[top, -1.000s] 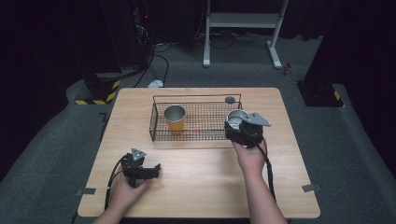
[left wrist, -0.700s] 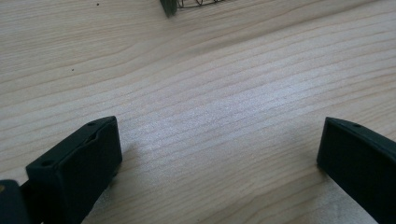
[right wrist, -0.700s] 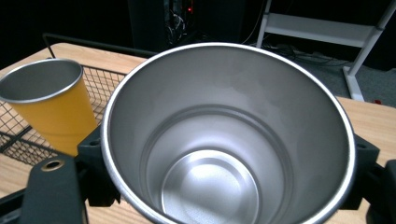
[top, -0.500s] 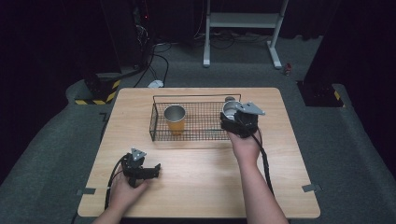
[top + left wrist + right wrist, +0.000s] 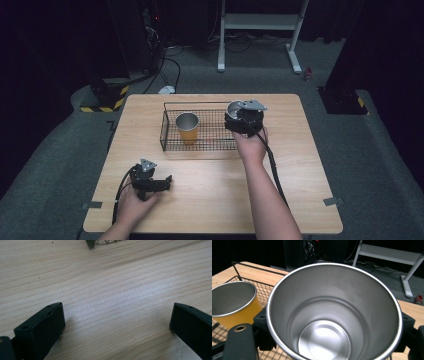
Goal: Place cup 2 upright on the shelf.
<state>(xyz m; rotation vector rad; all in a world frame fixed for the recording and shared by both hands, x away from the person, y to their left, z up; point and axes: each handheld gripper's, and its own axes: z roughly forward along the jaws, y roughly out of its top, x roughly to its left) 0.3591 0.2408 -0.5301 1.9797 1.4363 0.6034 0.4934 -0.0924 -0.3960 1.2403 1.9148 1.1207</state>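
Right claw (image 5: 239, 120) grips the silver cup (image 5: 334, 312) tight and has carried it farther, over the basket's (image 5: 200, 145) right end near the yellow cup (image 5: 187, 128), ready to lower.

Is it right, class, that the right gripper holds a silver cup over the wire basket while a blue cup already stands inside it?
Not quite: the cup standing in the wire basket is orange, as the high view shows. The right gripper does hold a silver cup there.
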